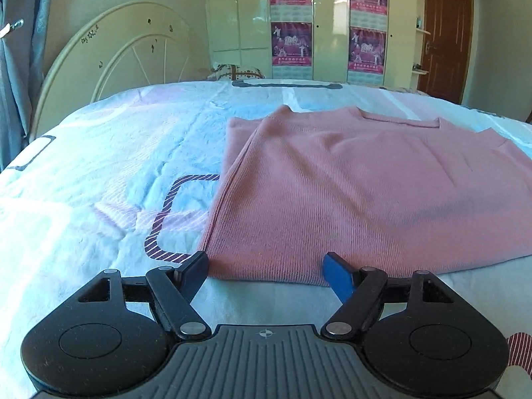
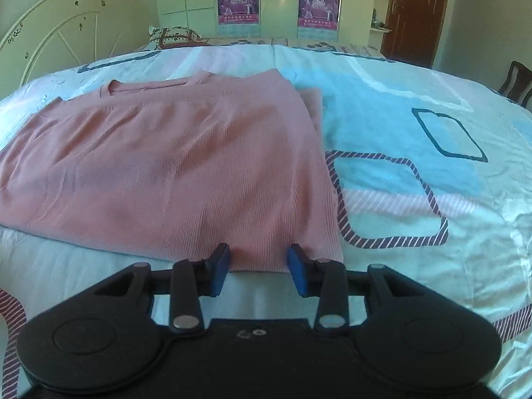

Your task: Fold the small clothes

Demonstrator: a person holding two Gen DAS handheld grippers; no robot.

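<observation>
**Hem edge straight ahead of both grippers**

While the pink top (image 1: 365,193) lies flat on the patterned bedspread (image 1: 99,183) with both side panels already turned in, its near hem runs crosswise right in front of the two grippers. Its long axis stretches away from them toward the neckline at the far end.

The left gripper (image 1: 266,266) stands wide apart with nothing clamped. Its left finger sits just outside the hem's left corner and its blue-padded finger over the hem, so that corner lies between the jaws.

The right gripper (image 2: 259,266) is parted more narrowly and also grips nothing as far as I can tell. The hem near the right corner lies just beyond its blue pads (image 2: 297,271), whether touching I cannot tell.

Each hand is nearest its own corner, which I judge suits pinching both corners and carrying the hem forward toward the neckline.
</observation>
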